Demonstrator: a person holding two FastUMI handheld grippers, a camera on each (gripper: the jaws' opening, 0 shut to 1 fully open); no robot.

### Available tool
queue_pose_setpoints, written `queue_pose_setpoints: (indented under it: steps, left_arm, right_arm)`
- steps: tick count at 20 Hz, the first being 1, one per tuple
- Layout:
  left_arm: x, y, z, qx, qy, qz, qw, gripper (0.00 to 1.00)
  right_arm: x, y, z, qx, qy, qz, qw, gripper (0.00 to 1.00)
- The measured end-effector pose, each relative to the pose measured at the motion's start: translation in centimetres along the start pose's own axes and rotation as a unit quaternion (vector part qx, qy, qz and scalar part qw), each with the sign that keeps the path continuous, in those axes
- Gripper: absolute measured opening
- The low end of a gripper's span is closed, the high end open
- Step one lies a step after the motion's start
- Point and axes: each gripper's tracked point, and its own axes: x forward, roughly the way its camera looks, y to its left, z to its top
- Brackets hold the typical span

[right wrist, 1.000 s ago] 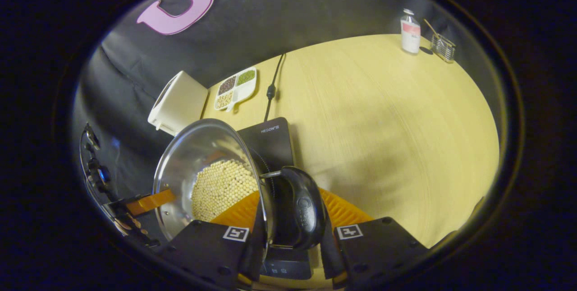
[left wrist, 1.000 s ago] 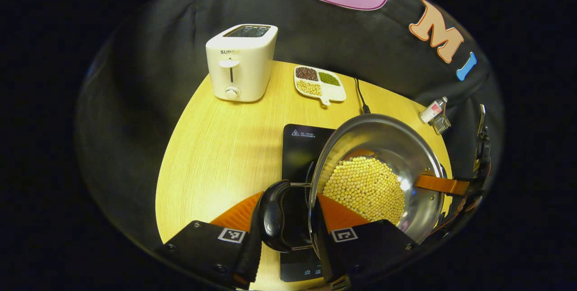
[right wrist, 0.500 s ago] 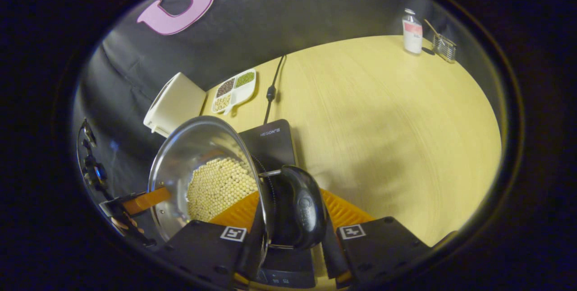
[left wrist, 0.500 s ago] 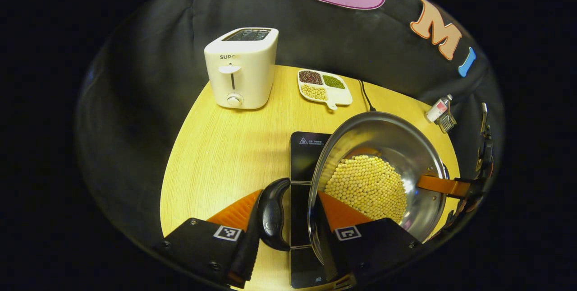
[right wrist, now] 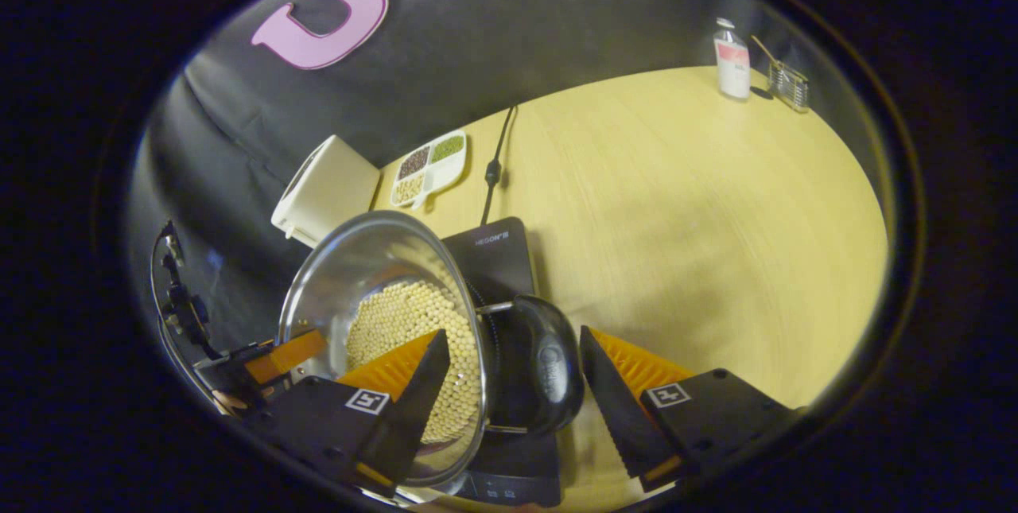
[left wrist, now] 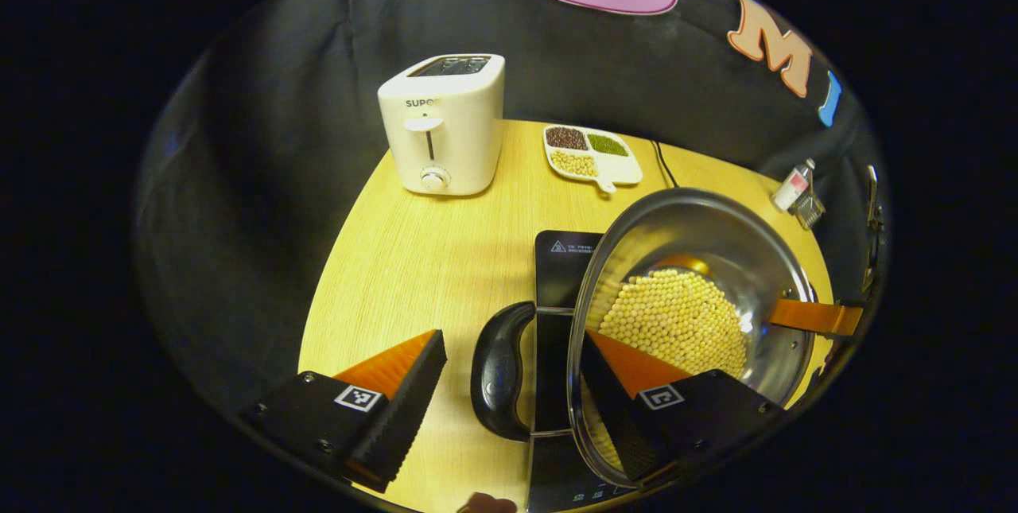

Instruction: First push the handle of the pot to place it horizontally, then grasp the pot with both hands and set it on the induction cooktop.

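- Pale wooden worktop (right wrist: 676, 203) carries everything, with black cloth behind.
- Left gripper (left wrist: 509, 398): jaws released, spread either side of the pot's near handle (left wrist: 497, 374).
- Right gripper (right wrist: 509, 386): jaws released, straddling the other handle (right wrist: 541, 374).
- Pot (left wrist: 700, 298) of beans (left wrist: 676, 322) sits on the black cooktop (right wrist: 489, 250).
- Toaster (left wrist: 441, 123) and bean tray (left wrist: 592, 155) stand behind.
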Motion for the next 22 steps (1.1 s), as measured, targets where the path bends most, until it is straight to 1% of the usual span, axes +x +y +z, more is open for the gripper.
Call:
queue_pose_setpoints:
  steps: [2,3,4,7,8,10,12,13,14,16,17,18,19,22]
  left_arm:
    - [-0.6,0.1,0.7,-0.013,-0.031,-0.005,0.999,1.0]
    - [-1.1,0.0,1.2,-0.017,-0.051,-0.009,0.999,1.0]
    - [-1.6,0.1,1.7,-0.02,-0.066,-0.009,0.998,0.99]
    - [-3.5,0.7,2.6,-0.025,-0.101,0.008,0.995,0.98]
    - [-4.6,0.8,2.9,-0.025,-0.113,0.013,0.993,0.98]
    - [-6.9,0.7,4.4,-0.026,-0.154,0.029,0.987,0.98]
    - [-9.4,0.5,5.2,-0.013,-0.184,0.056,0.981,0.97]
    - [-10.8,0.2,5.7,-0.006,-0.201,0.068,0.977,0.98]
    - [-12.2,-0.4,6.4,-0.004,-0.221,0.075,0.972,0.98]
    - [-15.1,-2.6,7.1,-0.011,-0.258,0.081,0.963,0.97]
    - [-16.6,-4.1,7.3,-0.016,-0.274,0.081,0.958,0.99]
    - [-17.9,-5.7,7.2,-0.016,-0.287,0.081,0.954,0.94]
    - [-19.2,-7.1,7.2,-0.015,-0.299,0.086,0.95,0.97]
    - [-23.5,-11.5,6.9,-0.012,-0.328,0.107,0.938,0.96]
  right_arm:
    - [-1.1,-0.6,1.2,-0.005,-0.026,-0.002,1.0,1.0]
    - [-1.7,-0.9,1.8,-0.007,-0.039,-0.003,0.999,0.93]
    - [-2.5,-1.3,2.3,-0.01,-0.053,-0.004,0.999,1.0]
    - [-5.1,-2.7,4.2,-0.014,-0.097,-0.014,0.995,1.0]
    - [-6.1,-3.1,4.7,-0.016,-0.111,-0.018,0.994,0.92]
    - [-8.1,-4.5,5.7,-0.021,-0.142,-0.03,0.989,0.92]
    - [-10.3,-5.8,6.5,-0.03,-0.173,-0.039,0.984,0.92]
    - [-11.7,-6.5,6.9,-0.034,-0.185,-0.042,0.981,1.0]
    - [-12.9,-7.1,7.1,-0.038,-0.195,-0.044,0.979,0.92]
    - [-15.5,-8.1,7.6,-0.057,-0.215,-0.043,0.974,0.92]
    - [-17.1,-8.8,8.2,-0.071,-0.224,-0.043,0.971,1.0]
    - [-18.5,-9.4,8.4,-0.085,-0.23,-0.042,0.969,1.0]
    - [-20.1,-9.9,8.7,-0.101,-0.239,-0.039,0.965,1.0]
    - [-25.0,-11.1,10.0,-0.132,-0.264,-0.016,0.955,1.0]
